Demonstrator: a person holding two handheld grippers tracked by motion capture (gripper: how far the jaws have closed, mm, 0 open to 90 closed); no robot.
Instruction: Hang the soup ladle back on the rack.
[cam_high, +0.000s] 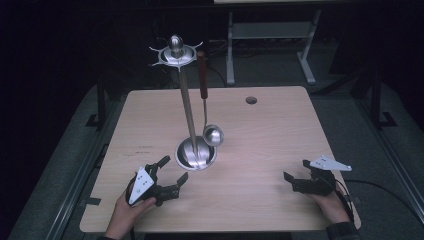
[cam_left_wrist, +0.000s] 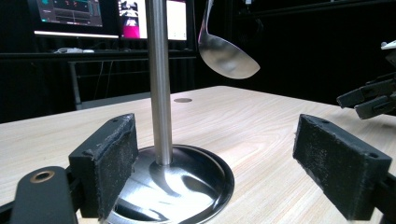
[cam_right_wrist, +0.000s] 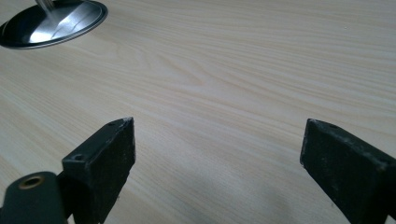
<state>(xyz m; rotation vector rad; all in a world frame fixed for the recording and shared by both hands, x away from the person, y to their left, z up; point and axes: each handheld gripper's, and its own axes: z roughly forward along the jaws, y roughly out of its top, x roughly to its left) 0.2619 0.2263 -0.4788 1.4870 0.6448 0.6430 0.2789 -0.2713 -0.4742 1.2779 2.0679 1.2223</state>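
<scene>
The stand (cam_high: 196, 152) sits mid-worktop (cam_high: 260, 145), a ladle (cam_high: 212, 134) hanging from its top on the right. The left gripper (cam_high: 171, 171), fingers released, lies just near-left of its base; the right gripper (cam_high: 296, 171), also released, rests well apart, near right.

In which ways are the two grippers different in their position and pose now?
The left gripper is near the stand's round base, jaws pointing toward it; the right gripper is far from the base, over bare table. The left gripper's grey plate tilts steeply; the right's lies nearly flat. Both are open and hold nothing.
</scene>
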